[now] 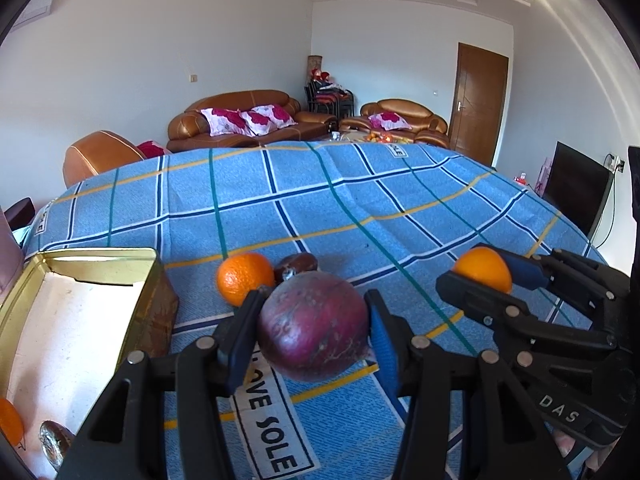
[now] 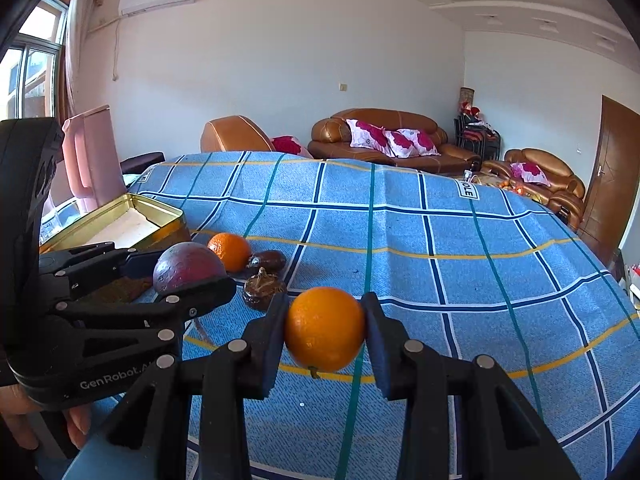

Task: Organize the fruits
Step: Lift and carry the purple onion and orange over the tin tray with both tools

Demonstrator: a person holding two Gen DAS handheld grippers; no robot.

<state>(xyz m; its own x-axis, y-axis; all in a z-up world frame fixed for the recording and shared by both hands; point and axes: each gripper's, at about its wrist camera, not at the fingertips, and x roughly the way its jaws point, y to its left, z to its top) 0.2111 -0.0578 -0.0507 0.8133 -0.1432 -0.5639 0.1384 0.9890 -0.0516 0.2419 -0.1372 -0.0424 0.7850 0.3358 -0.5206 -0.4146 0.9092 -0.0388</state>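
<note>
While both fruits hung right of the tin (image 1: 80,276), I judged them firm, smooth | left gripper (image 1: 312,332) clamped the purple fruit (image 1: 314,326) mid-girth | right gripper (image 2: 325,330) clamped the orange (image 2: 325,329).

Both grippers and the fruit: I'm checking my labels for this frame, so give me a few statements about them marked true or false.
1. The left gripper is shut on a purple fruit. True.
2. The right gripper is open with nothing between its fingers. False: it is shut on an orange.
3. A second orange lies on the blue checked cloth beside two dark brown fruits. True.
4. The gold tin has its lid on. False: it stands open, with its pale inside showing.
5. The tin holds no fruit at all. False: the left wrist view shows an orange piece at its near end.
</note>
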